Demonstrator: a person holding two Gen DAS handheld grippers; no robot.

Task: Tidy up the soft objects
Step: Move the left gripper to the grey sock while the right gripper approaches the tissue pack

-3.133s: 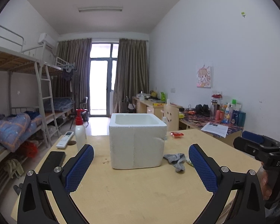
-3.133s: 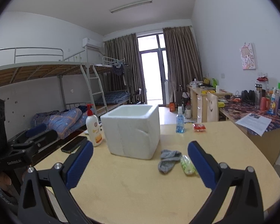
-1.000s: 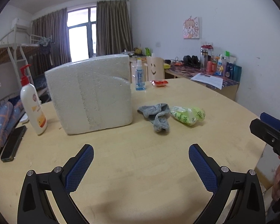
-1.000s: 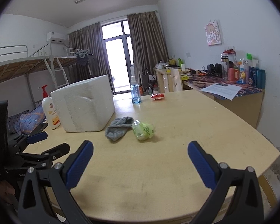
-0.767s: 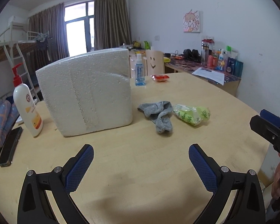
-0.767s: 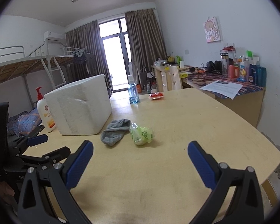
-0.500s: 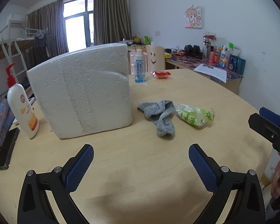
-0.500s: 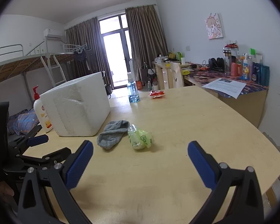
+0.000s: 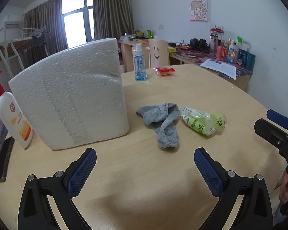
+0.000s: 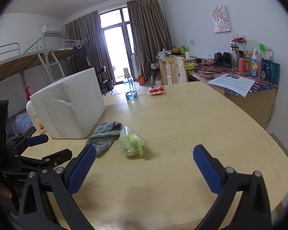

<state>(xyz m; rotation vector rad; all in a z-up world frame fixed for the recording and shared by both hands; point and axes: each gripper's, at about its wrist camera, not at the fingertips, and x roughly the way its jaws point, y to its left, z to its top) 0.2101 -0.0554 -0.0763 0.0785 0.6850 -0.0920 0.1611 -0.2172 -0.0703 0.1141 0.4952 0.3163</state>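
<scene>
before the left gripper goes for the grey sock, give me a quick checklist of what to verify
1. Left gripper open and empty: ok.
2. Right gripper open and empty: ok.
3. Grey sock lies flat on the table, unobstructed ahead of the left gripper: ok.
4. Green packet is close beside the sock; whether they touch: cannot tell.
5. White foam box stands near the sock: ok. Whether its top is open: cannot tell.
6. Right gripper is off to the side, clear of the sock: ok.
</scene>
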